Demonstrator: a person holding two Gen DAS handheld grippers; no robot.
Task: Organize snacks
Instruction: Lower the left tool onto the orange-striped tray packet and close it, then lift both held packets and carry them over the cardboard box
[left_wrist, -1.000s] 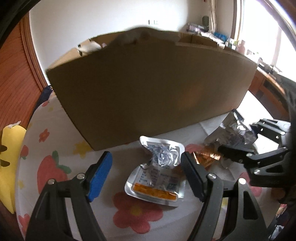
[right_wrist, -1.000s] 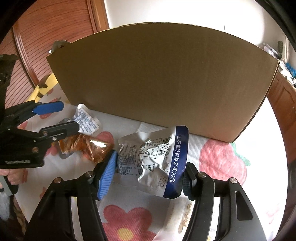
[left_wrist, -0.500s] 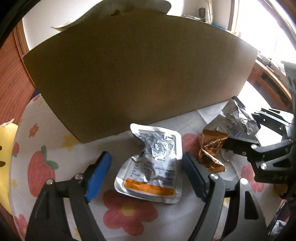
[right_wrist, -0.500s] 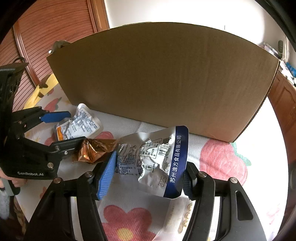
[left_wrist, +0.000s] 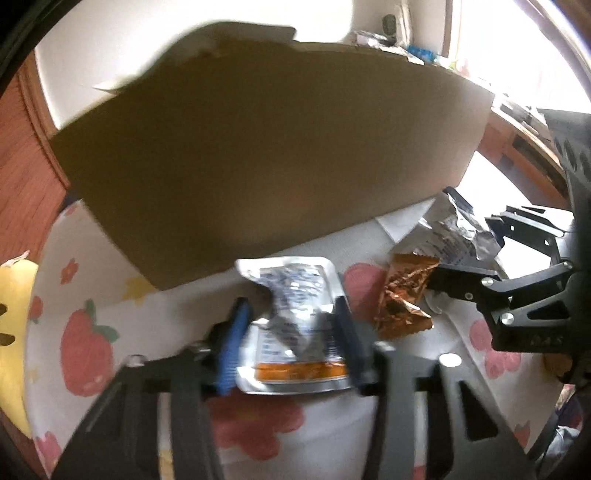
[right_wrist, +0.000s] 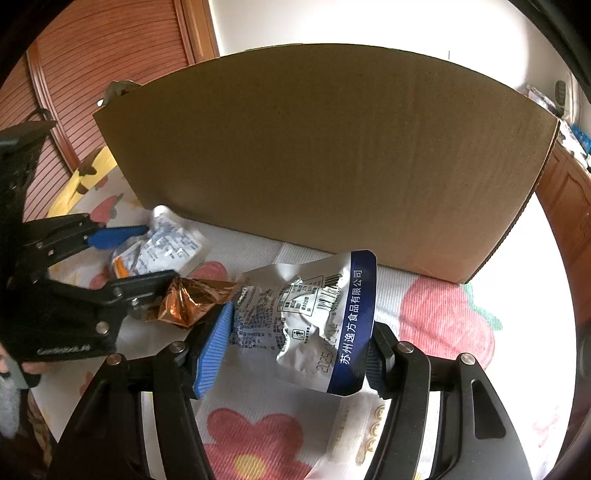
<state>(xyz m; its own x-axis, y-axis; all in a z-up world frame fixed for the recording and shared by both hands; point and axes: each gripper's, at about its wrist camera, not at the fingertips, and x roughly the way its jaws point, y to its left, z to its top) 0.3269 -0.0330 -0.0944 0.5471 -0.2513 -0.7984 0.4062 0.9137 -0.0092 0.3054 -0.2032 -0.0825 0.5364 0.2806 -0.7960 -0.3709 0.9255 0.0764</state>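
Note:
A crumpled silver pouch with an orange stripe lies on the flowered cloth. My left gripper is closing on it, and its blue pads press both sides. The right wrist view shows the same left gripper at the left, squeezing that silver pouch. My right gripper is shut on a silver pouch with a dark blue band, held just above the cloth. In the left wrist view, the right gripper and blue-banded pouch are at the right. A copper-orange wrapper lies between the grippers.
A big brown cardboard box stands right behind the snacks, its wall towards me. A white packet with gold rings lies under my right gripper. A yellow thing sits at the cloth's left edge. Wooden panelling is at the left.
My left gripper has pushed forward around the orange-striped pouch and its jaws have come in onto its sides. The right gripper and its blue-banded pouch have stayed put.

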